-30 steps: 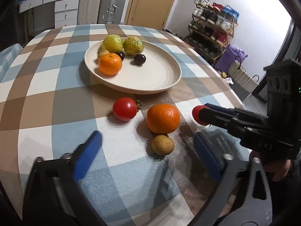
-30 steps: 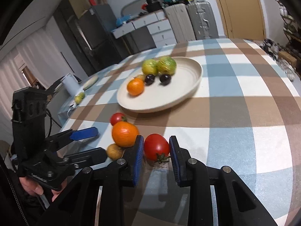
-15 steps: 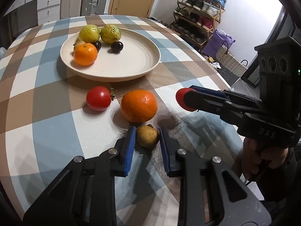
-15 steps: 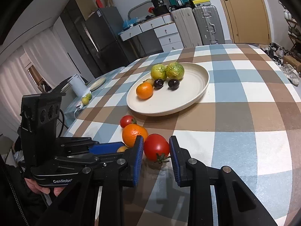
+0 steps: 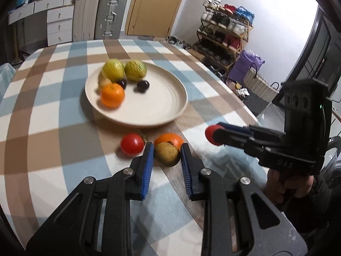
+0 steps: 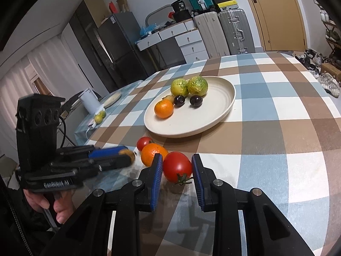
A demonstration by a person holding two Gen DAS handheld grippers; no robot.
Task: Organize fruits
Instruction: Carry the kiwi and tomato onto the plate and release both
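The round table (image 5: 53, 153), covered with a blue, brown and white checked cloth, filled the middle of both views. A cream plate (image 5: 166, 106) sat at centre in the left wrist view and right of centre in the right wrist view. It already held two yellow-green citrus fruits (image 6: 197, 86), one small orange (image 6: 163, 108), two dark plums (image 6: 196, 101) and a small brownish fruit, partly hidden behind the orange.

Below the plate, on the cloth, lay a large orange (image 6: 153, 154) and a small tomato (image 5: 132, 144), just beside each other and apart from the plate rim.

The right gripper (image 6: 177, 180) occupied the lower centre of its own view. Its blue pads bracketed a larger tomato (image 6: 177, 169); contact looked close on both sides, and the tomato appeared held clear of the cloth.

The left gripper (image 5: 167, 164) occupied the lower centre of its own view. Its fingers were closed on a small brown round fruit (image 5: 166, 155), possibly a kiwi or longan-type fruit; the exact kind could not be told.

Judged progress: about half complete. Six fruits were plated, two were gripped for transfer, and two were left on the cloth for later pickup.
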